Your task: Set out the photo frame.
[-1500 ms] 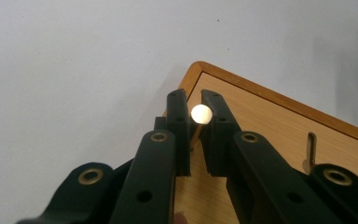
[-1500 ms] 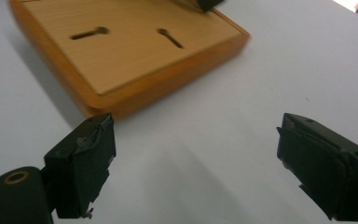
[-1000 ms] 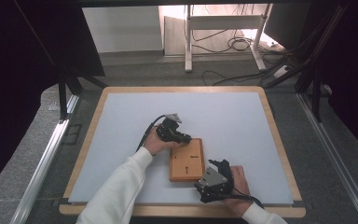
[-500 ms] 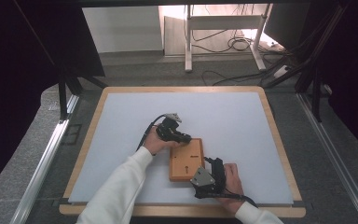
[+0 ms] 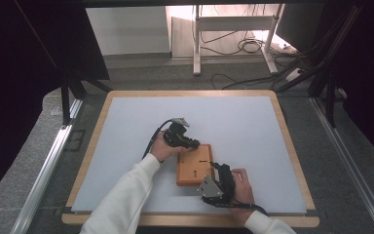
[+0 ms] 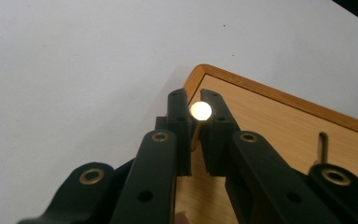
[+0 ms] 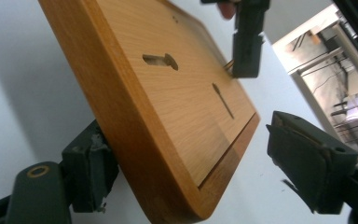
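A flat wooden board (image 5: pixel 195 165) lies on the pale table mat, with a keyhole slot (image 7: pixel 161 59) and a thin slot (image 7: pixel 223 100) cut in its top. My left gripper (image 5: pixel 191 144) hovers at the board's far left corner (image 6: pixel 200 74), shut on a small pin with a shiny round head (image 6: pixel 200 111). My right gripper (image 5: pixel 219 171) sits at the board's near right corner. Its jaws (image 7: pixel 196 161) straddle the board's edge and have just been closing. One pad (image 7: pixel 91 172) is close against the board's side and the other pad (image 7: pixel 307 158) stands apart from it.
The mat (image 5: pixel 126 146) rests in a wooden-rimmed table frame (image 5: pixel 292 146). Dark curtains stand at both sides. A white stand (image 5: pixel 233 34) and cables lie on the floor beyond the far edge. My left gripper also appears ahead in the right gripper view (image 7: pixel 247 42).
My right gripper has edged slightly left toward the board's near right corner. The left gripper and the board have stayed where they were.
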Available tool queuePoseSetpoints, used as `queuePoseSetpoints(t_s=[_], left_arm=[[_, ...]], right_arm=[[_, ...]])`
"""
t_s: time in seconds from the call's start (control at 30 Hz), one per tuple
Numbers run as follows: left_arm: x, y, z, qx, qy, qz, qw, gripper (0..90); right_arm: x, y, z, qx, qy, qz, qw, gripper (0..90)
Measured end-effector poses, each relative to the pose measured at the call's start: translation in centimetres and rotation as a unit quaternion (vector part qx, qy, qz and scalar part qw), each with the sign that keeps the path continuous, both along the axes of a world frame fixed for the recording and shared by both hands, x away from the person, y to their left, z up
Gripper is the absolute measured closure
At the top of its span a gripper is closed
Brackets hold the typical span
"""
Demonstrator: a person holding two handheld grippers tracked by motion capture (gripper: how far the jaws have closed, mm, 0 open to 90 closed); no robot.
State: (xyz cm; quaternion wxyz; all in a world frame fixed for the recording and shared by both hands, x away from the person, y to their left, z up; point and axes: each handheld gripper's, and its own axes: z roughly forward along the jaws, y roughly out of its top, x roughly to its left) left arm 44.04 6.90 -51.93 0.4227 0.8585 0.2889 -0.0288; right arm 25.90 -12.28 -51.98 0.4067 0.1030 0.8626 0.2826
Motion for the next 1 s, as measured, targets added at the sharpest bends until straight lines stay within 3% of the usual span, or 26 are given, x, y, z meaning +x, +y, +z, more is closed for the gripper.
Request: queuePoseSetpoints(t_s=[0.2, 0.4, 0.73, 0.8, 0.9, 1.0], left_arm=[[0.1, 0.0, -0.1, -0.002, -0.001, 0.007, 1.0000, 84.0], [0.2, 0.2, -0.1, -0.005, -0.002, 0.012, 0.9999, 83.0], [0.1, 0.4, 0.0, -0.002, -0.009, 0.018, 0.9998, 79.1], [-0.2, 0.7, 0.3, 0.003, -0.017, 0.019, 0.9997, 73.5], [-0.7, 1.7, 1.0, -0.012, -0.030, 0.037, 0.9988, 66.0], [-1.4, 3.2, 1.8, -0.007, -0.056, 0.052, 0.9971, 61.5]], right_arm=[[0.4, 0.6, 0.6, -0.008, -0.007, 0.006, 0.9999, 28.7], [0.4, 0.7, 1.0, -0.010, -0.001, 0.024, 0.9997, 46.5], [0.6, 0.0, 2.1, -0.016, -0.026, 0.016, 0.9994, 54.3], [0.8, -0.2, 2.3, -0.011, -0.023, 0.017, 0.9995, 54.3], [0.9, -0.3, 2.3, -0.007, -0.022, 0.019, 0.9995, 54.3], [0.9, -0.3, 2.3, -0.009, -0.023, 0.020, 0.9995, 54.3]])
